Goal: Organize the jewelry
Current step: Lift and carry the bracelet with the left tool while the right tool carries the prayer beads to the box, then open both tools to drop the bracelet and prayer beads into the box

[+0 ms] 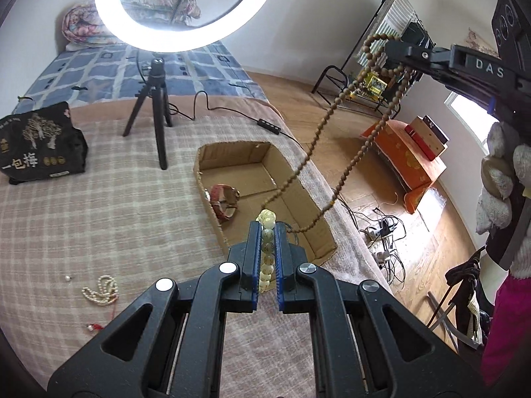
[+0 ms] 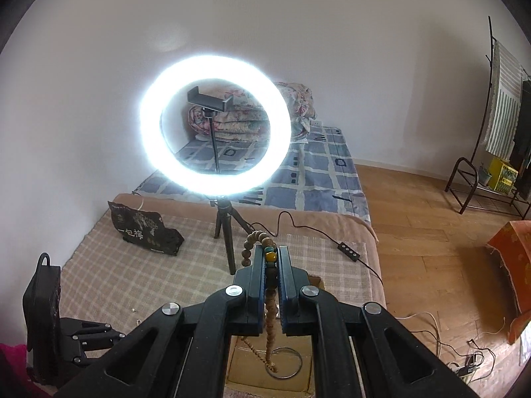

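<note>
Two grippers work above a bed: nearest, the left gripper (image 1: 268, 232) is clamped on a pale bead bracelet (image 1: 267, 248), a light, slick, stiff loop best pinched across its beads. Just beyond lies the cardboard box (image 1: 212, 205), a red-strapped watch (image 1: 224, 200) inside. Farther off, the right gripper (image 2: 271, 258) is closed on a long brown bead strand (image 1: 312, 152), limp, light and swinging, dangling into the box. A white pearl strand (image 1: 103, 290) waits on the blanket.

Right gripper (image 2: 268, 255) clamped on brown bead strand (image 2: 270, 318); beads loop past the fingertips, rest hangs below jaws over cardboard box (image 2: 239, 358). Lit ring light (image 2: 215, 126) straight ahead.
</note>
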`<act>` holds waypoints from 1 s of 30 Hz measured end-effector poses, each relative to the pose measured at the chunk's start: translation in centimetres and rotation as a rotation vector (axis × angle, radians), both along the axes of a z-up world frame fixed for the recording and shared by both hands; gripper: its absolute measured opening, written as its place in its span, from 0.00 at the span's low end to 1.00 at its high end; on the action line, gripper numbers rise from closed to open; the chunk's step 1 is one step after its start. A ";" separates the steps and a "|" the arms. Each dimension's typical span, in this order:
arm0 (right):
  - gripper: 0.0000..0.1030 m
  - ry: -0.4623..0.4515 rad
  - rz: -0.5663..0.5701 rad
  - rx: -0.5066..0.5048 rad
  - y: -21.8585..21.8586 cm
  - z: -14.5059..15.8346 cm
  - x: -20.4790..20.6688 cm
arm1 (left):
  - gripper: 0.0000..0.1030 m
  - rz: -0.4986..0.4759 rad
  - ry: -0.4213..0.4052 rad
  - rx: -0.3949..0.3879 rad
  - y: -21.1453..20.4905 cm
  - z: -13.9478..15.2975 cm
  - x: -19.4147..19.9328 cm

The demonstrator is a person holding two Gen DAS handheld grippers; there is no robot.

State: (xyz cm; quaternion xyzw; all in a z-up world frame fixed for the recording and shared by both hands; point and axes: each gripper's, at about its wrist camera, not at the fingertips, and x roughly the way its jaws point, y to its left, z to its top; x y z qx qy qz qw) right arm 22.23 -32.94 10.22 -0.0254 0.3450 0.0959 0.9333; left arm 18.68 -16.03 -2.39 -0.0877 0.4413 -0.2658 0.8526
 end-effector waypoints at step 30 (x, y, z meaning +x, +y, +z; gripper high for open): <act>0.05 0.184 -0.074 0.056 -4.4 -12.8 8.7 | 0.05 -0.081 0.121 0.056 -6.1 -9.0 4.3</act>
